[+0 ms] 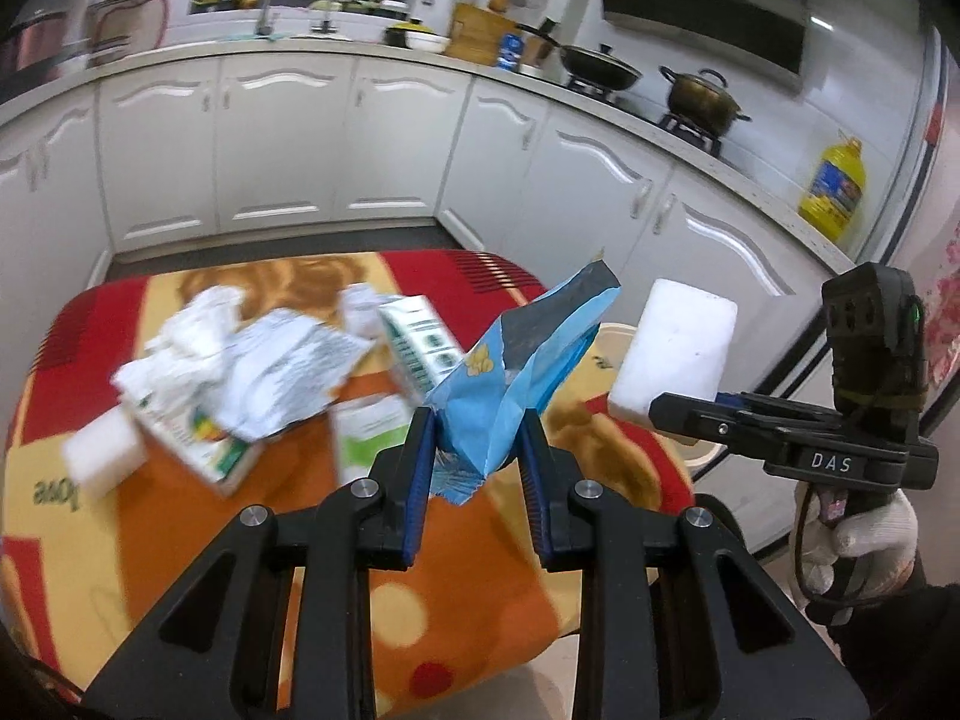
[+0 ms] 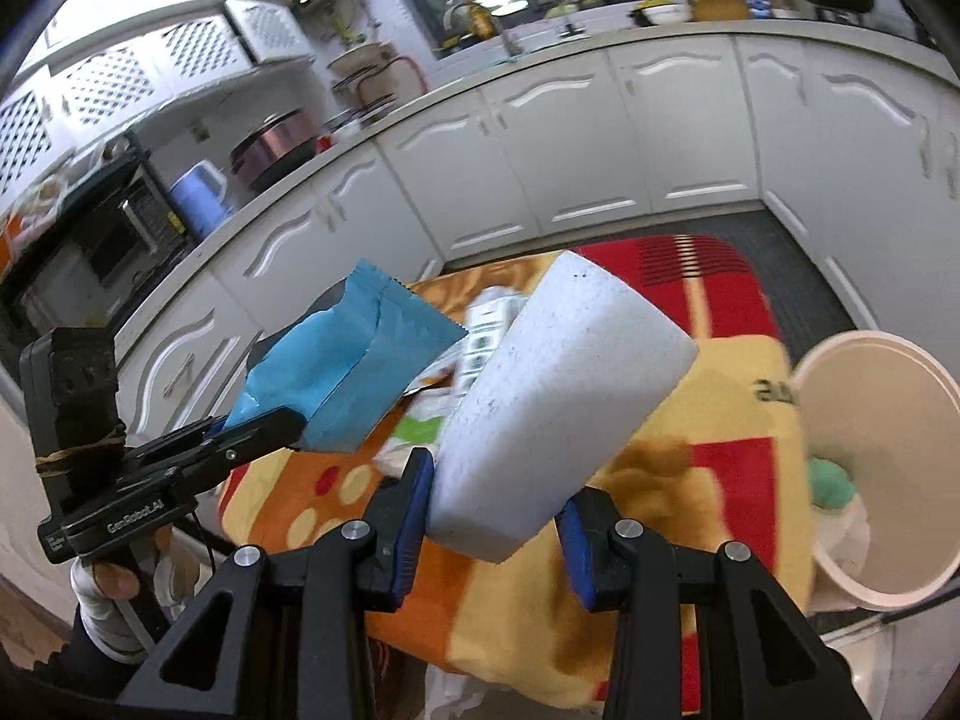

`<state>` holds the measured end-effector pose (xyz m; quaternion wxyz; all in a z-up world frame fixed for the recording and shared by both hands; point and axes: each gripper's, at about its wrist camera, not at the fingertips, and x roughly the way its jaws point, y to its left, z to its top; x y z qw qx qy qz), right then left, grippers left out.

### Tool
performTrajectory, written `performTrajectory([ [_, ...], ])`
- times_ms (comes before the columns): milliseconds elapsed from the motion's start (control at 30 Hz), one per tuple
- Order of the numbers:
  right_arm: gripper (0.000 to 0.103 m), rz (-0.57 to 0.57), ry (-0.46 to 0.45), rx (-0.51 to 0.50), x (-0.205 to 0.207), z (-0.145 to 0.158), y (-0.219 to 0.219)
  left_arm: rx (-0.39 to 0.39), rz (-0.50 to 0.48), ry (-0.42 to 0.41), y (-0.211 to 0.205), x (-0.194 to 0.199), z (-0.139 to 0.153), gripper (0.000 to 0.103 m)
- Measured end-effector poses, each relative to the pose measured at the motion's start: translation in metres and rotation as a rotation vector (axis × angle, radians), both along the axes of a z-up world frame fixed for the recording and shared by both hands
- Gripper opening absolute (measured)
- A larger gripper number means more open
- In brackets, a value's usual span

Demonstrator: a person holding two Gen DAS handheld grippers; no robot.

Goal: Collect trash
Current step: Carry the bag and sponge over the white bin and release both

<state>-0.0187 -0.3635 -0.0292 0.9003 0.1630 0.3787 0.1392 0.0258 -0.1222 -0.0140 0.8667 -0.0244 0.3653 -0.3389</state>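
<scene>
My left gripper (image 1: pixel 477 429) is shut on a blue snack wrapper (image 1: pixel 528 360) and holds it above the table. It also shows in the right wrist view (image 2: pixel 348 372), held by the left gripper (image 2: pixel 282 426). My right gripper (image 2: pixel 495 495) is shut on a white foam block (image 2: pixel 558 396); in the left wrist view that block (image 1: pixel 675 354) sits in the right gripper (image 1: pixel 660 408) at the right. Crumpled paper (image 1: pixel 240 360), cartons (image 1: pixel 414 342) and another white block (image 1: pixel 102 459) lie on the table. A white bin (image 2: pixel 870 468) stands right of the table.
The table has an orange, red and yellow cloth (image 1: pixel 468 552). White kitchen cabinets (image 1: pixel 288 138) run behind it, with pots on a stove (image 1: pixel 702 96) and a yellow oil bottle (image 1: pixel 834 189). The bin holds a green item (image 2: pixel 831 483).
</scene>
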Motion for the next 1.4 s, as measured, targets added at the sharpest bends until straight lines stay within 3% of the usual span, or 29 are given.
performTrajectory([
  [333,0.038,-0.154,0.028,-0.008,-0.01,-0.011,-0.072,-0.019,-0.107,0.06,-0.083,0.022,-0.005,0.025],
  [600,0.038,-0.3,0.112,-0.034,-0.011,-0.042,-0.139,-0.016,-0.189,0.108,-0.165,0.035,-0.021,0.025],
  [1000,0.041,-0.418,0.212,-0.082,-0.005,-0.078,-0.197,-0.031,-0.211,0.213,-0.243,0.052,-0.052,0.026],
  [1033,0.051,-0.429,0.217,-0.08,-0.005,-0.079,-0.2,-0.031,-0.199,0.223,-0.245,0.054,-0.054,0.031],
  [1133,0.058,-0.462,0.23,-0.048,-0.009,-0.084,-0.209,-0.023,-0.195,0.253,-0.247,0.053,-0.059,0.057],
  [1400,0.058,-0.464,0.25,-0.036,-0.021,-0.09,-0.21,0.014,-0.16,0.215,-0.235,0.047,-0.057,0.058],
])
